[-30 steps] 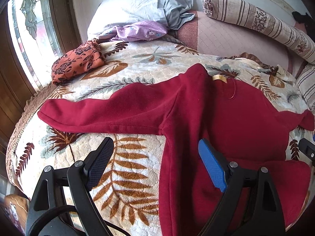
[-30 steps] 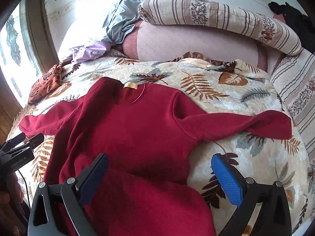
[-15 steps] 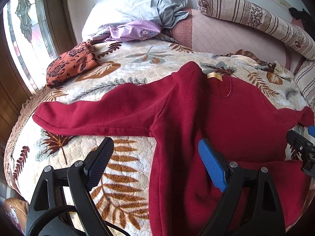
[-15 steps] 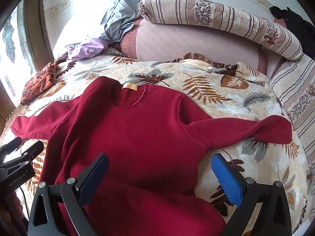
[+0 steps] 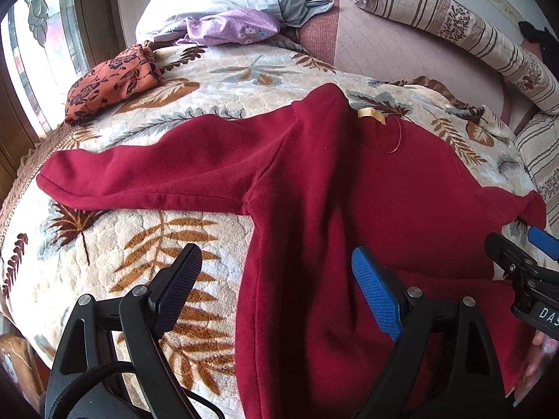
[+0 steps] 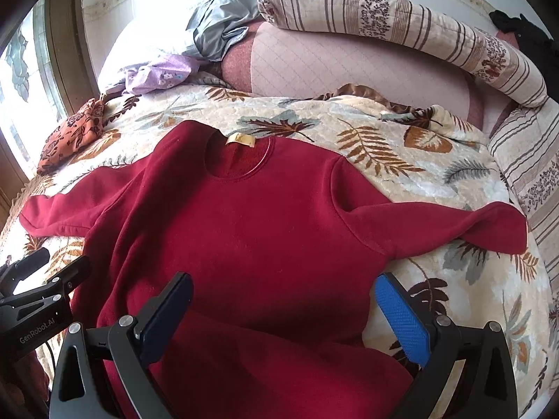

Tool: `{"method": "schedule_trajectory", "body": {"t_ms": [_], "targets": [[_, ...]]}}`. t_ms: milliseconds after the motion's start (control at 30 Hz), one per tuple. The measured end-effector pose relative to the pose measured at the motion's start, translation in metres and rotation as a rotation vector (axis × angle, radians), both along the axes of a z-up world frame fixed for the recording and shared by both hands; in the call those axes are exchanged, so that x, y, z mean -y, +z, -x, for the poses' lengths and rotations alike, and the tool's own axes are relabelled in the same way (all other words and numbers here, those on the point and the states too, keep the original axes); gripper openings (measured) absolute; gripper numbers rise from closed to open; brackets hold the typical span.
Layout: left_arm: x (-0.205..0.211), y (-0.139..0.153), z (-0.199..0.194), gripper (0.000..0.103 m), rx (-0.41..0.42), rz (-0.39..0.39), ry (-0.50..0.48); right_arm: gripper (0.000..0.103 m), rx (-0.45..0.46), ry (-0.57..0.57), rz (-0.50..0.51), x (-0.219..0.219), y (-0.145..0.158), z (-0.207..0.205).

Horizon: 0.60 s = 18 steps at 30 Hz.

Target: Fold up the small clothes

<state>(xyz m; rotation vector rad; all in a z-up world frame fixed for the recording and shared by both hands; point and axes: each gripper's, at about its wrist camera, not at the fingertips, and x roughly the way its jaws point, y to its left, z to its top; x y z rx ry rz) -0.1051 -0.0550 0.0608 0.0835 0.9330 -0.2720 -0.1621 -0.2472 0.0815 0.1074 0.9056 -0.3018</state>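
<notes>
From the left wrist view, the red sweater lies face up on the bed, spread over a leaf-patterned blanket, its one sleeve stretched out toward the window side. The left hand-held gripper hangs above the sweater's side seam with its jaws spread wide and nothing between them. Off at the right edge the other tool pokes in, and a fingertip shows just below it. Near the pillows sit an orange flowered cloth and a purple garment, well apart from the sweater. From the right wrist view, the sweater's neck label points toward the headboard and the other sleeve runs out toward the striped bolster. The right hand-held gripper is likewise released, jaws wide over the lower body of the sweater, where the hem seems already turned up in a soft ridge. The risk I see is a pinch that takes only the top layer, or catches the plush blanket along with it, so the fold drags crooked; a sleeve left splayed could also bunch under the body. No basket, box or other container shows in either view, so there are no contents to speak of.
</notes>
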Motion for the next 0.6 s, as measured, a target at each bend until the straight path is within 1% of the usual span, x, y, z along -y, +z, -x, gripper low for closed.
{"method": "schedule_trajectory", "body": {"t_ms": [367, 500, 600], "targets": [[0.0023, -0.0087, -0.0044, 0.088, -0.018, -0.001, 0.005, 0.103, -0.027, 0.008, 0.014, -0.0051, -0.0056, -0.0083], [0.0024, -0.0073, -0.0041, 0.088, -0.006, -0.009, 0.009, 0.103, -0.032, 0.009, 0.008, -0.0049, -0.0076, -0.0097], [0.0029, -0.0052, -0.0026, 0.088, 0.022, -0.03, 0.02, 0.103, -0.037, 0.011, 0.012, -0.0061, -0.0084, -0.0104]]}}
